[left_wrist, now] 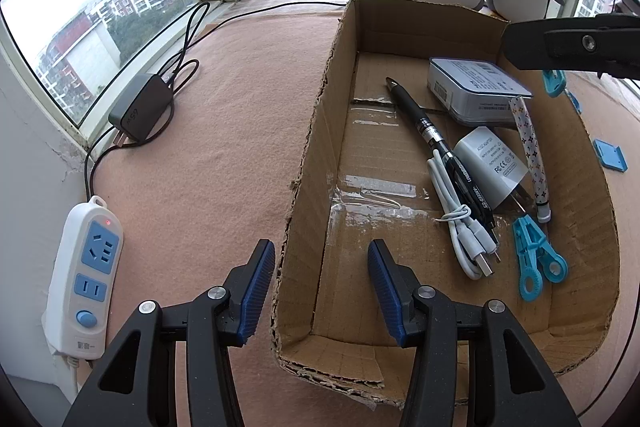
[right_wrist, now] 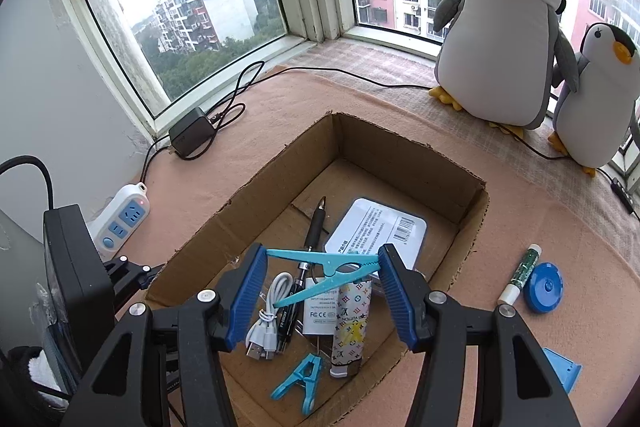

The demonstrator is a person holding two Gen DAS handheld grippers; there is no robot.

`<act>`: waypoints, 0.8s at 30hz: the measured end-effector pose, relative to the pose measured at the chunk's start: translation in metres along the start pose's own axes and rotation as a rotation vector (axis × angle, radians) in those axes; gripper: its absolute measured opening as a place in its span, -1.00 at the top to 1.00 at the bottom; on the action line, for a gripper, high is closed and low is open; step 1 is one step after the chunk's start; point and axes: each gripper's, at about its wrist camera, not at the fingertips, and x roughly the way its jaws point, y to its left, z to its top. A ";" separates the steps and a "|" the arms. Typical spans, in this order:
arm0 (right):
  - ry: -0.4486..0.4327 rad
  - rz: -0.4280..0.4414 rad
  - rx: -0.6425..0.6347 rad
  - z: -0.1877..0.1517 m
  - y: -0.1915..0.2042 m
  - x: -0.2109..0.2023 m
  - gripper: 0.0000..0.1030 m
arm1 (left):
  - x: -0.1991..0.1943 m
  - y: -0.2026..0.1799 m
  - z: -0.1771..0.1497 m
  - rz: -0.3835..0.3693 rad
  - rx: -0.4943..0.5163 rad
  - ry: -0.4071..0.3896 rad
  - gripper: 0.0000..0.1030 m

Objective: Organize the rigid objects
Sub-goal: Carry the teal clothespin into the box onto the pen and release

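Holding a blue clothespin (right_wrist: 324, 273) lengthwise, the right gripper (right_wrist: 320, 291) hangs over the cardboard box (right_wrist: 408, 155); the end-on clamp may slip, dropping it askew; left gripper (left_wrist: 322, 291) straddles the box wall, pads apart.

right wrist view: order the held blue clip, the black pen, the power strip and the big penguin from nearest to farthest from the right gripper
1. Held blue clip: between the pads of the right gripper, above the box.
2. Black pen: in the box, just beyond the clip.
3. Power strip: left, outside the box.
4. Big penguin: far right, by the window.
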 end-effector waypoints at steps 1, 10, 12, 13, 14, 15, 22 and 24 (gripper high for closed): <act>0.003 0.000 -0.004 0.000 0.002 0.002 -0.03 | 0.000 0.000 0.000 0.000 0.000 0.000 -0.02; 0.024 0.009 -0.001 0.003 0.005 0.014 -0.03 | 0.000 0.000 0.000 0.000 0.000 0.000 -0.02; 0.029 0.007 -0.002 0.003 0.005 0.017 -0.03 | 0.000 0.000 0.000 0.000 -0.001 0.000 -0.02; 0.032 0.007 -0.002 0.003 0.005 0.018 -0.03 | 0.000 0.000 0.000 0.000 0.000 -0.001 -0.02; 0.036 0.008 0.000 0.003 0.004 0.019 -0.03 | 0.000 0.000 0.000 0.000 0.000 0.000 -0.02; 0.040 0.009 0.005 0.003 0.003 0.021 -0.03 | 0.000 0.000 0.000 0.000 -0.001 0.000 -0.02; 0.049 0.001 -0.003 0.002 0.004 0.025 -0.03 | 0.000 0.000 0.000 0.000 -0.001 -0.001 -0.02; 0.048 0.002 -0.010 0.003 0.005 0.025 -0.04 | 0.000 0.000 0.000 -0.001 -0.001 -0.001 -0.02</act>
